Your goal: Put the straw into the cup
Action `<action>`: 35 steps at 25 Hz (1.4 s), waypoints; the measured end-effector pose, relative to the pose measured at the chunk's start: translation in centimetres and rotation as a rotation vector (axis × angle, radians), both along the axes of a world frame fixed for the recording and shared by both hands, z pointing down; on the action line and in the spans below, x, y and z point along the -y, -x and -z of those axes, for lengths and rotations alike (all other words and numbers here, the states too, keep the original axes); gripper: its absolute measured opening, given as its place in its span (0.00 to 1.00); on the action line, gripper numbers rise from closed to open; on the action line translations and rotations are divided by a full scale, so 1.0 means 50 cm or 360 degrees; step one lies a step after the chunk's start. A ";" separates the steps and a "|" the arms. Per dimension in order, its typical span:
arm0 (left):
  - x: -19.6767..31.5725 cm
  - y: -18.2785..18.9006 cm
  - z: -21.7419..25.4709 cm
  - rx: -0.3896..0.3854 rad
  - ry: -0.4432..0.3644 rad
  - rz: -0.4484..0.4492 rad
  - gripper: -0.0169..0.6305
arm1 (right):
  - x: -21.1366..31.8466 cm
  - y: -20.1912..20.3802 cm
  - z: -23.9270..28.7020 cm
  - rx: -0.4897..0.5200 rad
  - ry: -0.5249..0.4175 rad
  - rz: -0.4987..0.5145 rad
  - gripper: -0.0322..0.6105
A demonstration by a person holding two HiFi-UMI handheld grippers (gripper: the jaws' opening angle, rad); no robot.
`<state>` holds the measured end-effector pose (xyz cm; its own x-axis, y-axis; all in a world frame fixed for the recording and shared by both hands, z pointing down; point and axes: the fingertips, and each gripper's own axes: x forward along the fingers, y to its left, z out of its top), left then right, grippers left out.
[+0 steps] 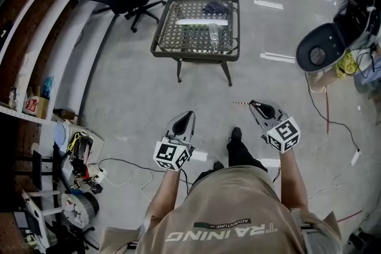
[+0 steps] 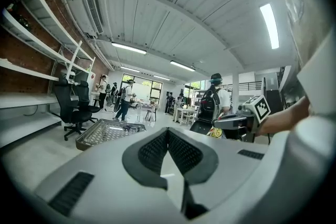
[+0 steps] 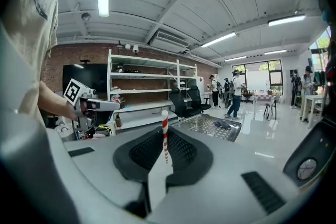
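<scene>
Clamping red-white straw in right gripper jaws, tip sticking out sideways toward left gripper. Holding left gripper jaws closed, nothing between. Standing on floor well short of mesh worktop; seeing clear cup upright there, near front edge, well apart from straw.

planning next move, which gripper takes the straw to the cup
Right: the right gripper is shut on the red-and-white striped straw; the left gripper is shut and empty.
</scene>
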<state>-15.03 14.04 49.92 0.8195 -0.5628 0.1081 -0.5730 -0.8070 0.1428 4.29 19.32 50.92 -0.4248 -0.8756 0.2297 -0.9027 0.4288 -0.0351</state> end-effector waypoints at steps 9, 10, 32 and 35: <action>0.173 -0.100 0.032 0.0009 -0.0008 0.0062 0.05 | 0.209 -0.107 0.020 -0.0044 -0.0032 0.0069 0.11; 0.189 -0.119 0.034 0.0006 -0.0004 0.0075 0.05 | 0.227 -0.123 0.020 -0.0048 -0.0031 0.0086 0.11; 0.493 -0.195 0.065 -0.0088 0.0085 0.0253 0.05 | 0.515 -0.194 0.009 -0.0036 0.0015 0.0237 0.11; 0.547 -0.193 0.048 -0.0106 0.0084 0.0222 0.05 | 0.549 -0.170 -0.002 -0.0048 0.0016 0.0234 0.11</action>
<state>-5.36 -13.32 47.52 0.7401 -0.6667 0.0886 -0.6670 -0.7106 0.2239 12.77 -8.15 51.04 -0.5412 -0.8020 0.2527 -0.8309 0.5563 -0.0139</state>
